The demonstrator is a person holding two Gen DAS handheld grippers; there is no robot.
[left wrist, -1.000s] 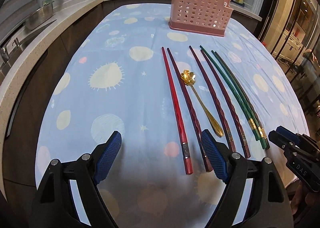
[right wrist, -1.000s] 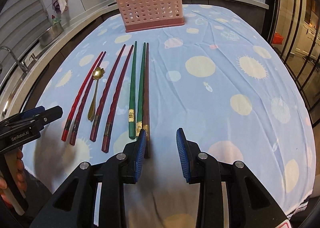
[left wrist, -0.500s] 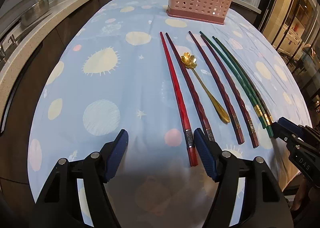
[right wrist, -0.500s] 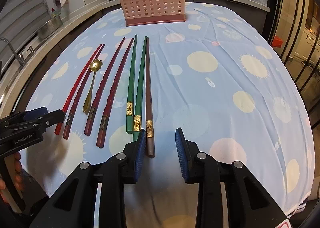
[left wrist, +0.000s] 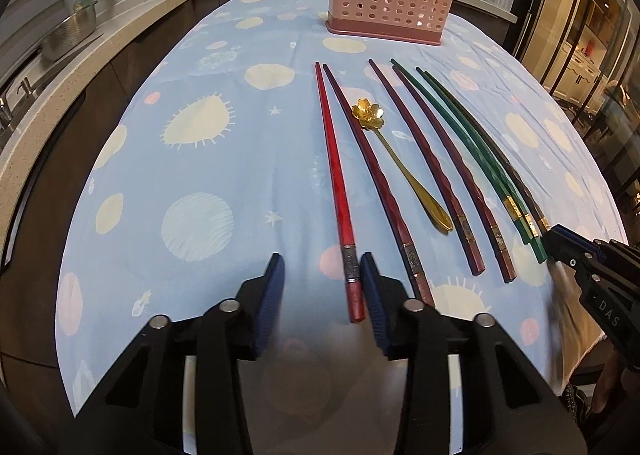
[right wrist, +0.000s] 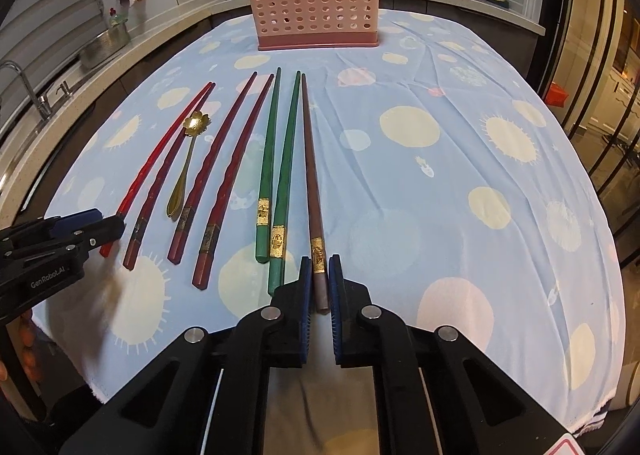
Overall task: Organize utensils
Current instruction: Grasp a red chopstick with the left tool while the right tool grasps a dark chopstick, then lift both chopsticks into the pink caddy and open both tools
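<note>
Fingers of the right gripper [right wrist: 320,281] have just closed onto the brown chopstick [right wrist: 312,191]; the left gripper [left wrist: 322,287] has narrowed since earlier, the red chopstick [left wrist: 334,175] against its 3 o'clock finger, ungripped on the counter [left wrist: 200,183].

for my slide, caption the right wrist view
Right gripper shut on the brown chopstick, rightmost in a row of chopsticks before a pink basket.

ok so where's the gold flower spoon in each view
Left wrist view: the gold flower spoon lies right of centre, between the second and third chopsticks from the left.
Right wrist view: the spoon lies left of centre, again between the second and third chopsticks from the left.
Shared landmark: the pink perforated utensil holder at the table's far end.
</note>
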